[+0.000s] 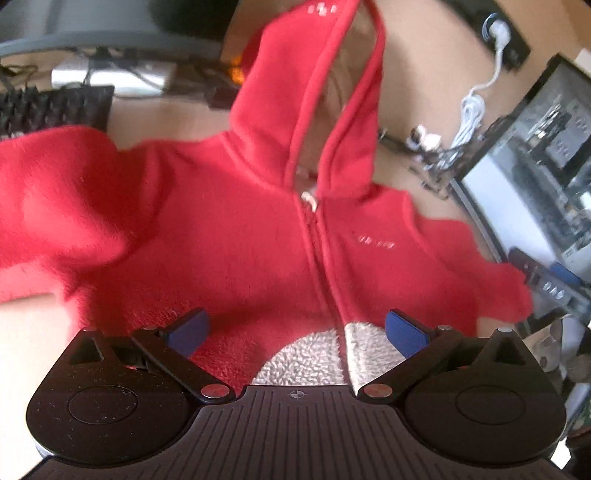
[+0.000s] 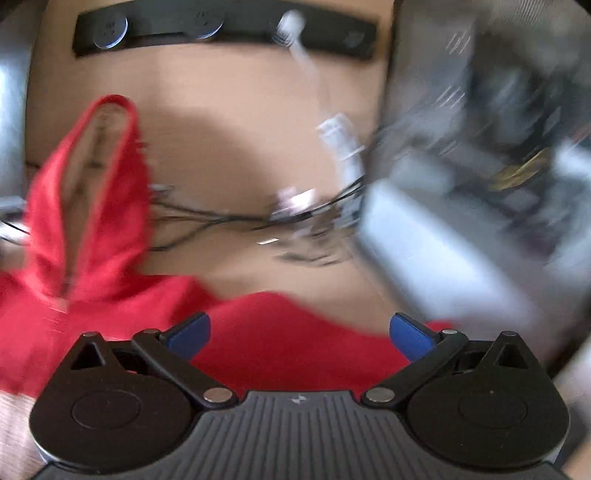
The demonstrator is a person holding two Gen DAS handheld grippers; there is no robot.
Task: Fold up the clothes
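Note:
A red zip-up fleece hoodie lies front side up on the tan table, hood pointing away, its zipper running down the middle and a grey fleece lining showing at the near hem. My left gripper is open and empty above the hem, one blue pad on each side of the zipper. In the right wrist view, which is blurred, the hoodie fills the lower left, with its hood at the left. My right gripper is open and empty above the red fabric.
A black power strip lies at the table's far edge, with a white plug and cable. Loose black wires run beside the hood. A glass-sided computer case stands at the right. A black keyboard is at the far left.

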